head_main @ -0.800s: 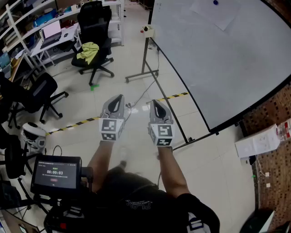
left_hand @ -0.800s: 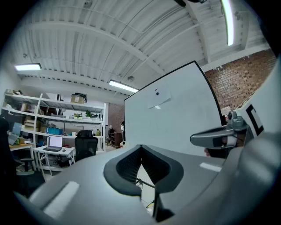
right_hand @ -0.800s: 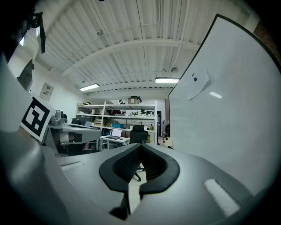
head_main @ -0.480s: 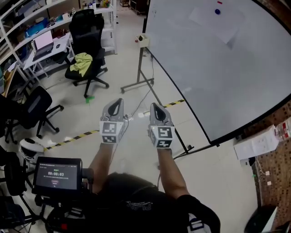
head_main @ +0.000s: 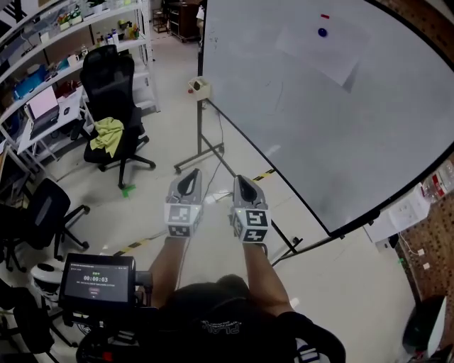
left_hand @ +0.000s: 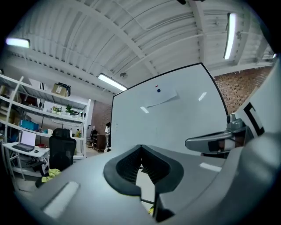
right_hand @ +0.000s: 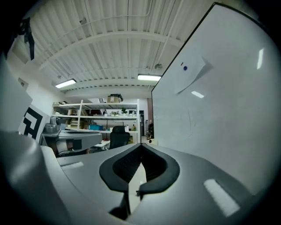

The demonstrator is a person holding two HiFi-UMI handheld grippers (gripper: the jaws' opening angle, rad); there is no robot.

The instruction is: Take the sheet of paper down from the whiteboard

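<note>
A white sheet of paper [head_main: 317, 49] hangs high on the big whiteboard [head_main: 369, 127], pinned by a blue magnet [head_main: 323, 32] with a small red magnet [head_main: 325, 16] above it. The paper [left_hand: 161, 97] also shows in the left gripper view, and the same paper [right_hand: 189, 74] in the right gripper view. My left gripper [head_main: 189, 180] and right gripper [head_main: 244, 186] are held level side by side, well short of the board and below the sheet. Both are shut with nothing between the jaws.
The whiteboard's metal stand [head_main: 202, 152] rests on the floor ahead. A black office chair [head_main: 110, 92] with a yellow-green cloth stands at left, desks and shelves [head_main: 42, 78] behind it. Another chair [head_main: 42, 213] and a timer screen [head_main: 97, 278] are at lower left.
The view has swung left and closer to the board; the paper now sits nearer the frame's middle. Both grippers stay shut and side by side.
</note>
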